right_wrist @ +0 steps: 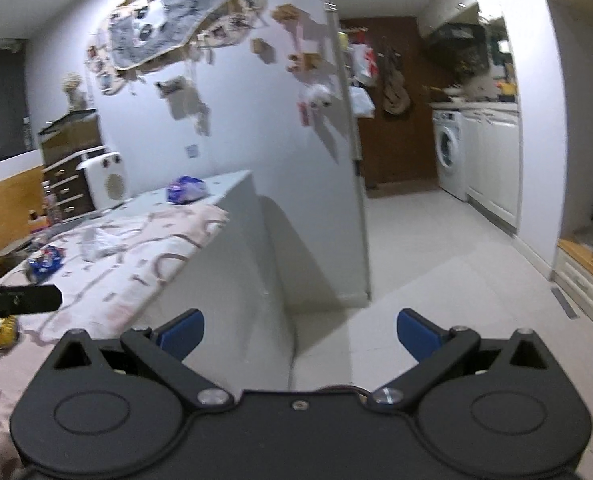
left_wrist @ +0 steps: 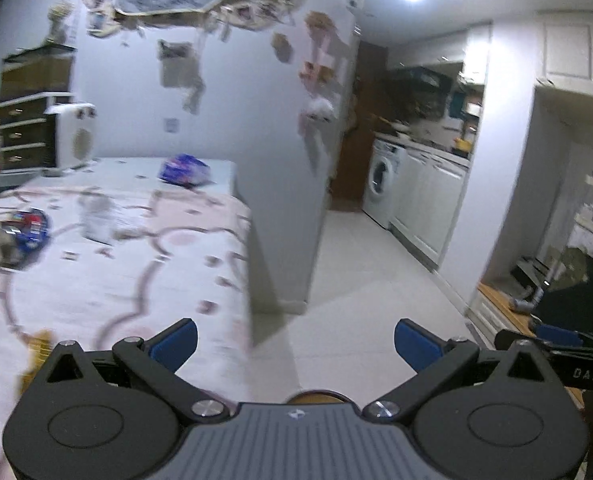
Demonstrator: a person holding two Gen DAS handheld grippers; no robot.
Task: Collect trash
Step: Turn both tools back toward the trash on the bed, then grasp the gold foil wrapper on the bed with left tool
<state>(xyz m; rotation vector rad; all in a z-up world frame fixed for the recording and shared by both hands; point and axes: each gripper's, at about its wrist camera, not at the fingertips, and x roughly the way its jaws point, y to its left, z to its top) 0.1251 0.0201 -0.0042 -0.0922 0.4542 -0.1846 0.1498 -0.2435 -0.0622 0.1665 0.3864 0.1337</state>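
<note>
Left hand-held gripper: nearest the lens, blue pads spread wide, nothing between them, held above the counter's near corner.
Right hand-held gripper: equally wide open and empty, off the counter's side, over the floor.
Counter: covered by a pink patterned cloth.
Trash: yellow wrapper closest; blue-red wrapper further in; crumpled clear plastic mid-cloth; purple bag at the far end.
Step in hand: likely approaching the first piece.
Doing it well: start with the closest wrapper, descend squarely, pinch wrapper only, not cloth.
</note>
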